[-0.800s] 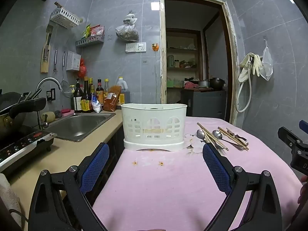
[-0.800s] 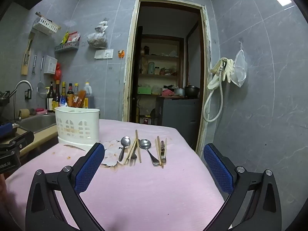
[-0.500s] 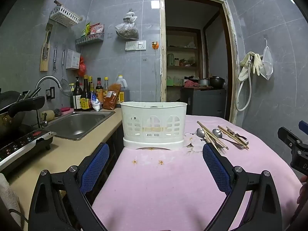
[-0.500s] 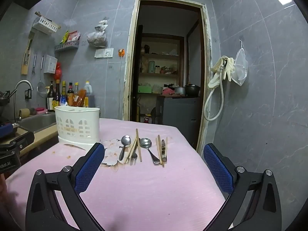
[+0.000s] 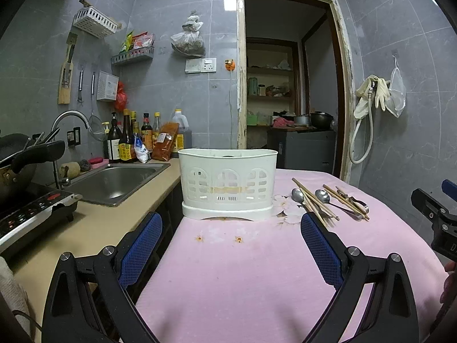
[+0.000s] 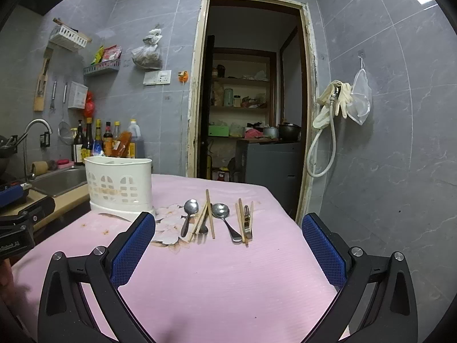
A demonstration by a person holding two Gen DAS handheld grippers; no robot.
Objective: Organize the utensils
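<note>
A white slotted utensil holder (image 5: 228,184) stands on the pink table (image 5: 257,271); it also shows in the right wrist view (image 6: 118,184). To its right lie two metal spoons (image 6: 188,215), several wooden chopsticks (image 6: 210,217) and a small peeler-like tool (image 6: 248,223), side by side; the same spoons (image 5: 298,195) and chopsticks (image 5: 317,203) show in the left wrist view. My left gripper (image 5: 231,228) is open and empty, in front of the holder. My right gripper (image 6: 228,228) is open and empty, short of the utensils.
A counter with a steel sink (image 5: 114,180), sauce bottles (image 5: 128,143) and an induction hob (image 5: 31,214) runs along the left. A doorway (image 5: 285,85) opens behind the table. The right gripper's body (image 5: 437,220) shows at the left view's right edge.
Both views have shifted only slightly; the right gripper has come a little closer to the utensils. Both grippers stay open and empty.
</note>
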